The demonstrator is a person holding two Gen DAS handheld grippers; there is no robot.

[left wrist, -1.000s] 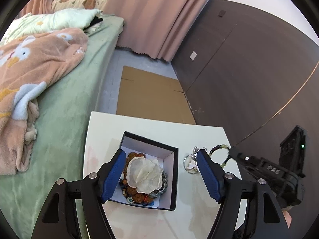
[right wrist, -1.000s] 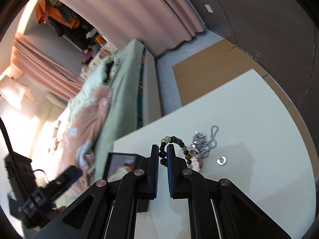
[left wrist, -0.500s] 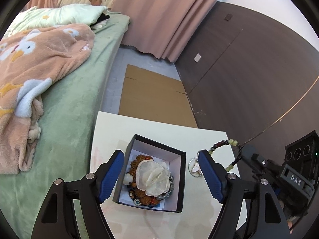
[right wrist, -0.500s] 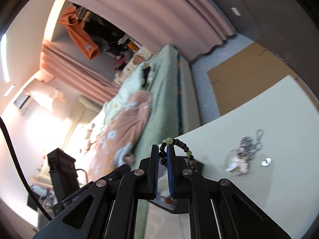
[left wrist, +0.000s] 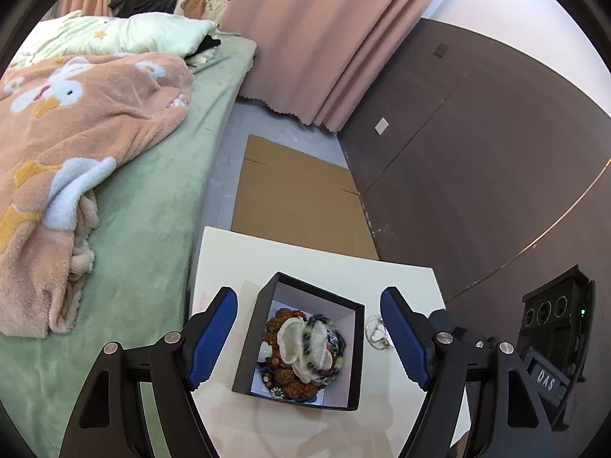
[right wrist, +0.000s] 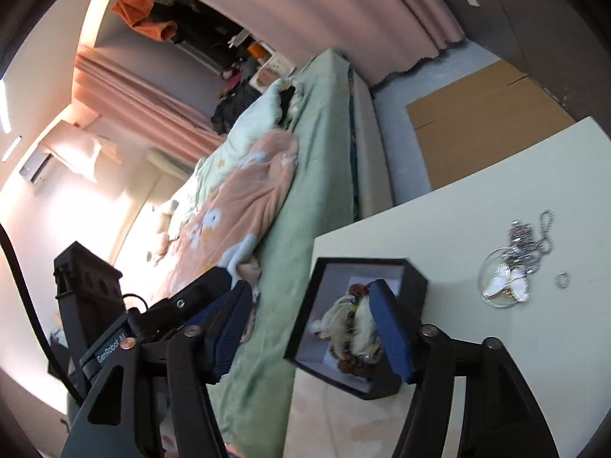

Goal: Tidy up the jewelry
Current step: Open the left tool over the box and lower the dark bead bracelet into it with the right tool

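Note:
A black jewelry box [left wrist: 263, 328] with a white lining stands on the cream table [left wrist: 305, 259]. It holds brown beads, a white shell piece and a dark-and-green bead bracelet [left wrist: 311, 347] draped over them. My left gripper [left wrist: 307, 293] hovers open, its blue pads on either side of the box without touching it. My right gripper [right wrist: 311, 288] hangs over the same box [right wrist: 362, 263], its jaws opening with nothing pressed between them; the bracelet [right wrist: 355, 328] looks blurred below. A silver chain with a butterfly pendant [right wrist: 504, 286] and a small ring [right wrist: 562, 279] lie on the table to the right.
A bed with a green sheet [left wrist: 152, 198] and a peach blanket [left wrist: 76, 122] runs along the table's left edge. Flat cardboard [left wrist: 298, 194] lies on the floor beyond the table, a dark brown wall [left wrist: 477, 160] to the right, pink curtains [left wrist: 324, 38] behind.
My right gripper carried the bead bracelet leftward from beside the pendant to over the box, then opened; the bracelet now lies in the box. The left gripper stayed open by the box.

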